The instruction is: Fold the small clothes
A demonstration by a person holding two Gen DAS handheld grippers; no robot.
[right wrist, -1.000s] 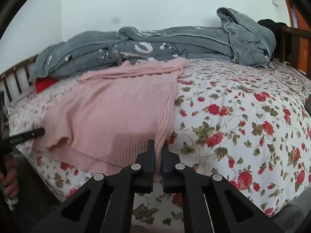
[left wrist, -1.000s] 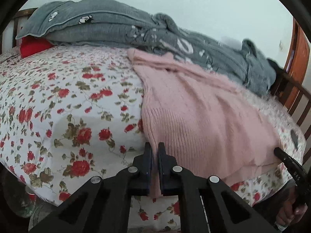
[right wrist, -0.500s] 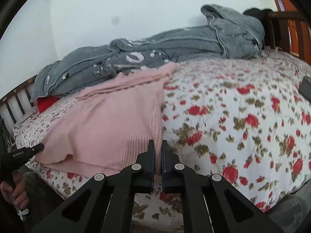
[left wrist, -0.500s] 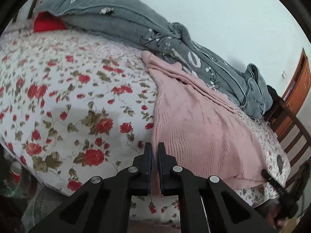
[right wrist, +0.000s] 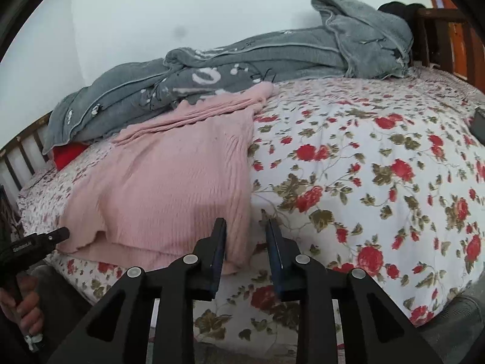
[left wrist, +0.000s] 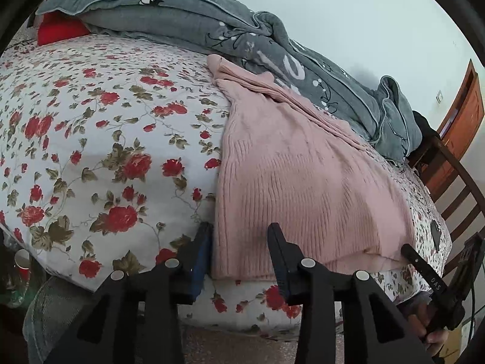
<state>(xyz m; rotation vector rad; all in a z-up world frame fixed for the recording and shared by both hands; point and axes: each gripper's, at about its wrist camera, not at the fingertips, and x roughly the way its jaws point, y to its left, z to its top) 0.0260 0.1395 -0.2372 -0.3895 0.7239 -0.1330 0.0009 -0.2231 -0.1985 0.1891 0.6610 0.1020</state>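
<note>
Sweater (left wrist: 303, 182), pink knit: spread flat on floral bedspread (left wrist: 91, 151), hem hanging at near bed edge, laid out for folding. Left gripper (left wrist: 239, 242) and right gripper (right wrist: 246, 236): fingers spread, empty, at opposite hem corners. Grey blanket (right wrist: 272, 57) behind.

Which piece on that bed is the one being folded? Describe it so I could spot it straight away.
Start with the bed's rose-printed sheet. Along the wall lies a heaped grey blanket, and in front of it the pink ribbed knit sweater is spread flat, its hem draping over the near edge. It is the only plain pink piece there, soft and ribbed, unlike the flowery sheet and grey blanket.
</note>
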